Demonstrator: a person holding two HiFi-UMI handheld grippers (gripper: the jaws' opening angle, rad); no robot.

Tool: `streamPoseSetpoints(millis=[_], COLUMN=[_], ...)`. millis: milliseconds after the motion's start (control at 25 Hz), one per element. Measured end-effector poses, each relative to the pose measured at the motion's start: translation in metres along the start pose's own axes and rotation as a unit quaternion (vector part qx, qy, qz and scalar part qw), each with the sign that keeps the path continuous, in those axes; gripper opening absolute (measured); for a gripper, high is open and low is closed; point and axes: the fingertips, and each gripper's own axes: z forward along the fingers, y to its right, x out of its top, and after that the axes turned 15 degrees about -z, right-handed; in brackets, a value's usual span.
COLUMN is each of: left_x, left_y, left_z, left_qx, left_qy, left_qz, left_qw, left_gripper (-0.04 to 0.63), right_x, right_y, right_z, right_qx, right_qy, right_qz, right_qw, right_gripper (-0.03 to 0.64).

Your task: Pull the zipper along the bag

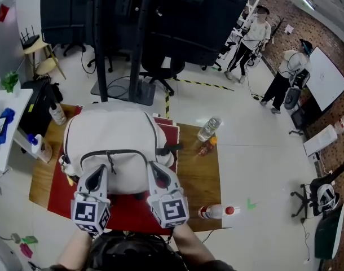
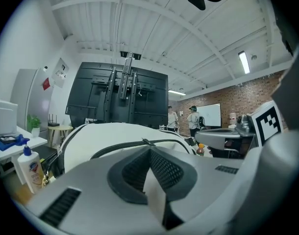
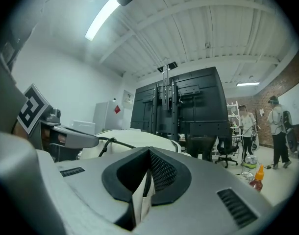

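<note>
bag: white bag on red mat on desk, at 12 o'clock of both tongs.
zipper: black zipper arcs L to R over near face of bag. Small pull hangs near top of arc, a bit L of centre.
done: prob. nothing yet. Pull not gripped; track looks shut along the visible arc, ends too small to tell.
to do: grab pull, steady bag w/ other tongs, run pull along the track.
left tongs: left tongs at 7 o'clock of bag, closed, nothing btwn pads. Tips near bag's lower front, just below and L of pull; contact w/ fabric can't be told. Aimed approx level toward 12 o'clock.
right tongs: right tongs at 5 o'clock of bag, closed tight, empty. Tips near R end of zipper arc, aimed level toward 12 o'clock, roughly parallel w/ left tongs.
arms: both forearms in from 6 o'clock, one each side, tongs set abt a bag-front apart.
extras: bottles at 3 o'clock of bag, well clear of tongs.
</note>
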Motion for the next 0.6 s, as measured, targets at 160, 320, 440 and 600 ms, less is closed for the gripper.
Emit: streamPoseSetpoints(millis=[160, 320, 440, 600], left_x=[-0.001, -0.005, -0.010, -0.014], left_y=[0.002, 0.008, 0.008, 0.007], left_z=[0.006, 0.011, 0.019, 0.032], left_qx=[-0.016, -0.036, -0.034, -0.027], left_qy=[-0.006, -0.023, -0.038, -0.054], left_qz=[-0.003, -0.005, -0.005, -0.005], left_qw=[0.9999, 0.9991, 0.9987, 0.9982], left_gripper=[0.050, 0.174, 0.232, 0.238], right_x=[-0.008, -0.013, -0.017, -0.014], right_y=[-0.003, -0.002, 0.001, 0.002], right_z=[0.006, 0.009, 0.010, 0.013], right_qx=[-0.002, -0.009, -0.016, -0.015], right_qy=[-0.014, -0.020, -0.022, -0.022], right_qz=[0.007, 0.009, 0.007, 0.008], right_qw=[1.000, 1.000, 1.000, 1.000], right_gripper=[0.021, 0.021, 0.021, 0.021])
